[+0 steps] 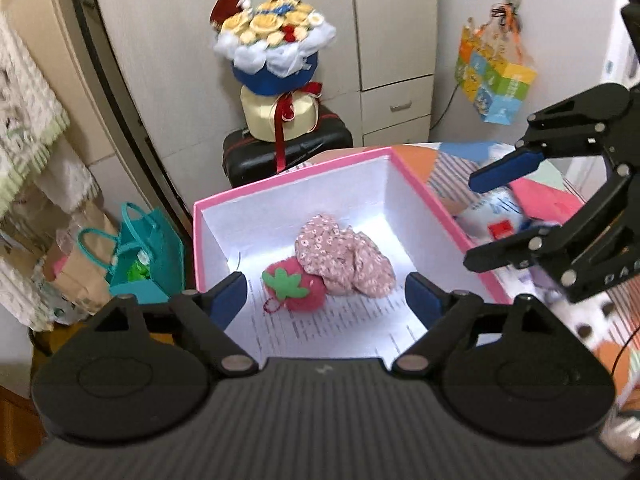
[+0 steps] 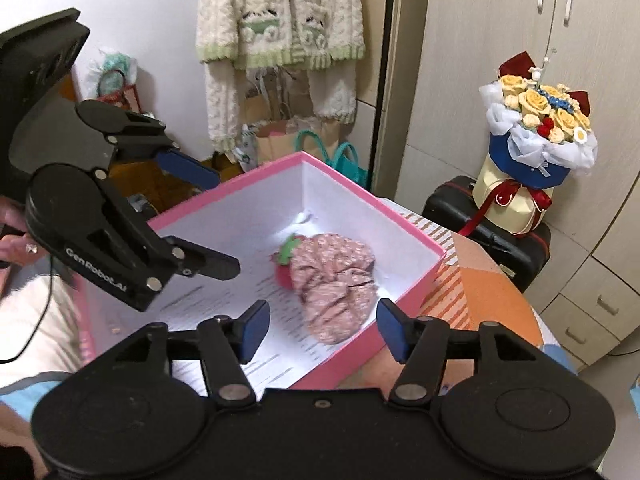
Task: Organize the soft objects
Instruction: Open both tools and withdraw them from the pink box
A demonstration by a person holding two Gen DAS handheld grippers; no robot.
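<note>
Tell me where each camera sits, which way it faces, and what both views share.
Left wrist: on the left gripper, looking down into the pink box; own jaws open, the right gripper at the right edge.
Right wrist: on the right gripper, looking over the box from its other side; own jaws open, the left gripper at left.
Shared: the box, the strawberry toy, the floral cloth, the bouquet.

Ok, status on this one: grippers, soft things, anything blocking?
Left gripper open, empty, over pink box. Right gripper open, empty. Strawberry plush and floral cloth in box, touching. Nothing blocking.
</note>
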